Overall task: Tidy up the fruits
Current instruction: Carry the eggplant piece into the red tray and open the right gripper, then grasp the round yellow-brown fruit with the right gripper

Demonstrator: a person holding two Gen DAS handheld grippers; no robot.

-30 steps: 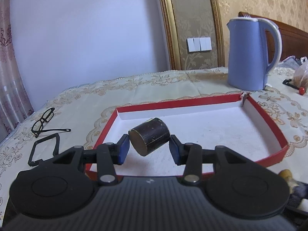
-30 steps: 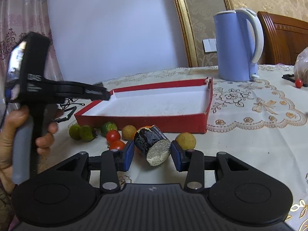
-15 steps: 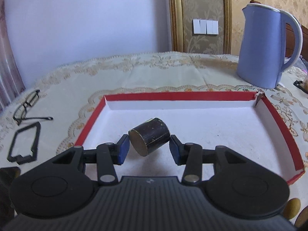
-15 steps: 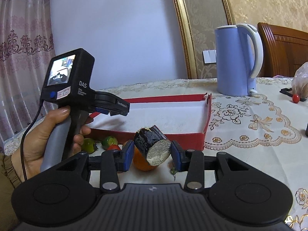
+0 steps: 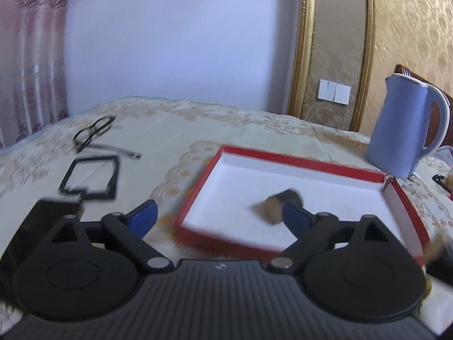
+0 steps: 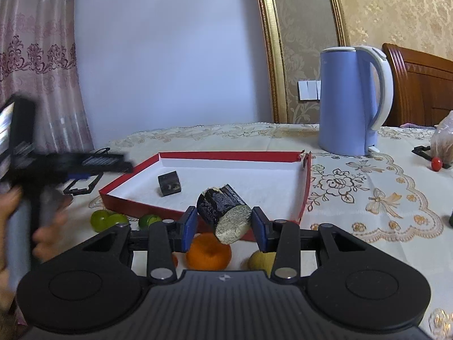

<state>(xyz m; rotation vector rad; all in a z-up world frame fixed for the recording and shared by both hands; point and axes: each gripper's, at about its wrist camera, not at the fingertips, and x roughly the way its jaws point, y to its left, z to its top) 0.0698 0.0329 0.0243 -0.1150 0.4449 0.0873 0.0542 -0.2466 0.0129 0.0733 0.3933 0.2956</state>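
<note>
My left gripper (image 5: 219, 215) has its jaws opening wide, with nothing pressed between the blue pads. A dark stalk piece (image 5: 279, 205) lies blurred inside the red tray (image 5: 300, 161), just by the right pad. The right wrist view shows this dark stalk piece (image 6: 169, 183) resting on the white floor of the red tray (image 6: 203, 221). My right gripper (image 6: 223, 222) is shut on a second dark stalk piece (image 6: 223, 212), its pale cut end facing the camera, held above the tray's near rim. The left gripper (image 6: 70, 164) appears blurred at the left, held by a hand.
Loose fruit lies on the cloth before the tray: green ones (image 6: 102, 219), an orange (image 6: 208, 250) and a yellow one (image 6: 262, 259). A blue kettle (image 6: 351, 99) stands behind the tray. A cherry tomato (image 6: 436, 163) sits far right. Glasses (image 5: 93, 133) and a black frame (image 5: 90, 177) lie left.
My left gripper opened and let go of its dark stalk piece, which now lies in the tray, and swung to the left. My right gripper rose slightly with its piece.
</note>
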